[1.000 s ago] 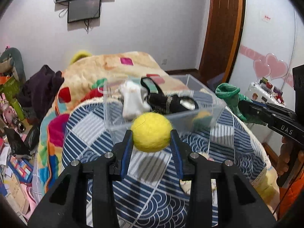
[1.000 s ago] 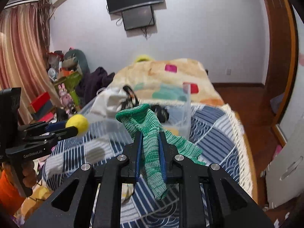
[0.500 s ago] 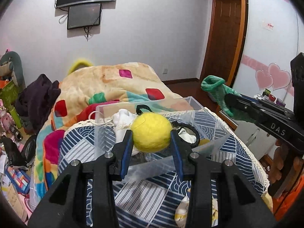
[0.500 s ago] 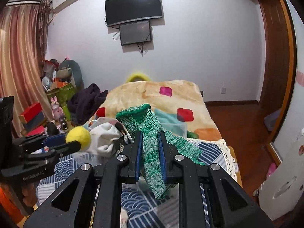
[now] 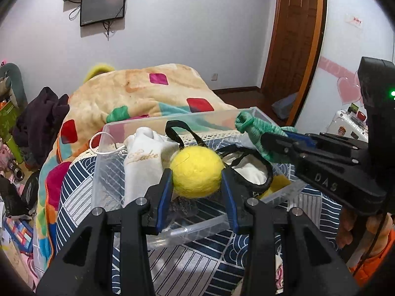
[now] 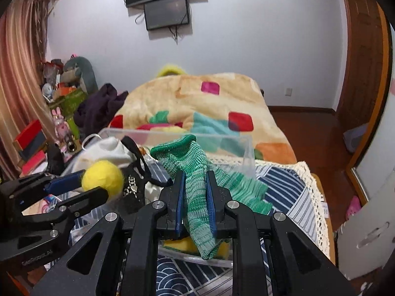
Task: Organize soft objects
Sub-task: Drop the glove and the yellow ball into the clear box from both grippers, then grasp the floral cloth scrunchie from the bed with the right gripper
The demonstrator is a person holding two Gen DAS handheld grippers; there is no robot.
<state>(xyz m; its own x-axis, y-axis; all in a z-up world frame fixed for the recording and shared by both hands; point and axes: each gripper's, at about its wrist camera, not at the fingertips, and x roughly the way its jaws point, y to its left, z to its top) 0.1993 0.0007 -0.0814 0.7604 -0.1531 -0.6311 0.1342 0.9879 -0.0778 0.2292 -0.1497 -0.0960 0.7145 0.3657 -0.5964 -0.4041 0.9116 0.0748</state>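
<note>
Bedroom clutter surrounds the clear plastic bin (image 5: pixel 158 234) on the bed. Left tool (image 5: pixel 197 185) clamps a fuzzy yellow ball (image 5: pixel 196 171); right tool (image 6: pixel 195 197), at three o'clock, pinches a green knitted sock (image 6: pixel 195 172), both over the bin, presumably for dropping in.

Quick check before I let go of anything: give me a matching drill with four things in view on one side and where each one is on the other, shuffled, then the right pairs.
Things:
1. yellow ball
2. green sock
3. white cloth
4. patchwork blanket

Places:
A. lying inside the clear bin
B. held in the right gripper
C. spread on the bed behind the bin
D. held in the left gripper

Pairs: 1-D, 2-B, 3-A, 4-C
</note>
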